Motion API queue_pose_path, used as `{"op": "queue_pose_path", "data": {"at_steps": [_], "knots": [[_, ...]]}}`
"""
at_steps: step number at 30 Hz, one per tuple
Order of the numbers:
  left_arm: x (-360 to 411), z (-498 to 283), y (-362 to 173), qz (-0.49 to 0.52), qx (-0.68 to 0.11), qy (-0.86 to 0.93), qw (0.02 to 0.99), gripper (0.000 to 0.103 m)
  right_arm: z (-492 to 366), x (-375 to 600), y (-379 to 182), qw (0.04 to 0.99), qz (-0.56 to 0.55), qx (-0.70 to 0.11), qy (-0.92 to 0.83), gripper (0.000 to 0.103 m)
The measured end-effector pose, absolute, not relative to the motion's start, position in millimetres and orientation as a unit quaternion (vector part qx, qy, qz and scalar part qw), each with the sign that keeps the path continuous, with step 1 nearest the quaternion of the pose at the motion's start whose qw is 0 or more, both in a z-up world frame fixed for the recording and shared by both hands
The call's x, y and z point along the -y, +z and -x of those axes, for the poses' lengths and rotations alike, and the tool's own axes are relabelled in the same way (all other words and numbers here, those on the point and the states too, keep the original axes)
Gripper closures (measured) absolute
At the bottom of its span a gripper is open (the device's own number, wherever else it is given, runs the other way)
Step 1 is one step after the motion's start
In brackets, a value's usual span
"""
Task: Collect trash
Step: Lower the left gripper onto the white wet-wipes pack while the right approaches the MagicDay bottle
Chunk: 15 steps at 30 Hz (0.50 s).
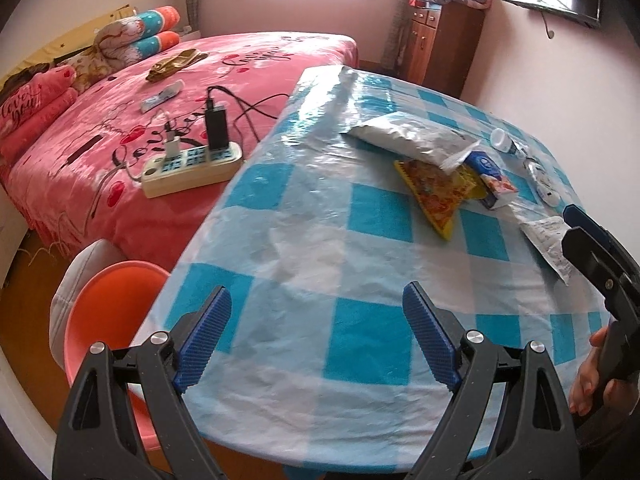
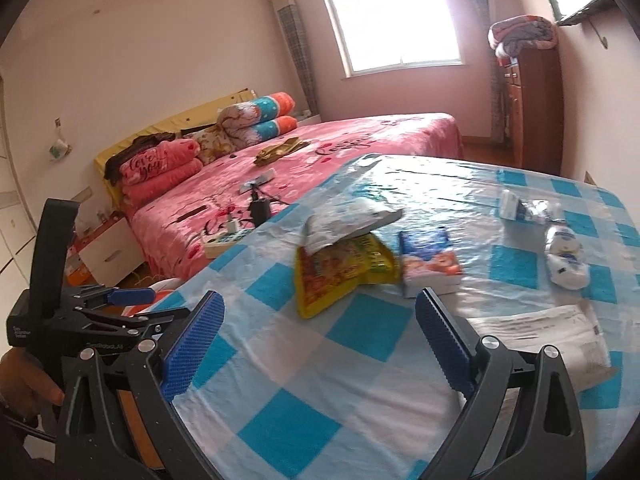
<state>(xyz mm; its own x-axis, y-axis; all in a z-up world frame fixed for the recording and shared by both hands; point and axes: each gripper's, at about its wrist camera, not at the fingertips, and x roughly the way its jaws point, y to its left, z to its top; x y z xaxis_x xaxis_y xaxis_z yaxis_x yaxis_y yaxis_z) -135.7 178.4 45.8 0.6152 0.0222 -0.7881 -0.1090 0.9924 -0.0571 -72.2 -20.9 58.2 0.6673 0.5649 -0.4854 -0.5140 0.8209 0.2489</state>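
Both grippers, left gripper (image 1: 316,344) and right gripper (image 2: 318,344), hang released and empty over the checked counter (image 1: 320,240). Beyond it stands the pink bed (image 1: 120,120). Trash lies mid-counter: silver bag (image 1: 412,140) atop yellow wrapper (image 1: 436,196), small carton (image 2: 430,268) beside, receipt (image 2: 560,336) nearest.

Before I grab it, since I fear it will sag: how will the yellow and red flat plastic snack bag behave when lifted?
The yellow and red flat plastic snack bag looks thin, so probably floppy and light. Its glossy film may slip. The silver foil pouch overlapping it would likely shift.
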Motion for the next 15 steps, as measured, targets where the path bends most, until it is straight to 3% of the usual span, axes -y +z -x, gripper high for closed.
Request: {"op": "queue_pose_path", "data": {"at_steps": [8, 15], "knots": [[-148.6, 114.4, 49.5, 0.065, -0.45, 0.0, 0.891, 0.015, 59.1, 57.5, 56.1, 0.922, -0.071, -0.278, 0.262, 0.008], [-137.3, 79.7, 58.4, 0.151, -0.455, -0.037, 0.877, 0.015, 45.9, 92.5, 56.6, 0.931, -0.093, -0.277, 0.218, 0.008]]}}
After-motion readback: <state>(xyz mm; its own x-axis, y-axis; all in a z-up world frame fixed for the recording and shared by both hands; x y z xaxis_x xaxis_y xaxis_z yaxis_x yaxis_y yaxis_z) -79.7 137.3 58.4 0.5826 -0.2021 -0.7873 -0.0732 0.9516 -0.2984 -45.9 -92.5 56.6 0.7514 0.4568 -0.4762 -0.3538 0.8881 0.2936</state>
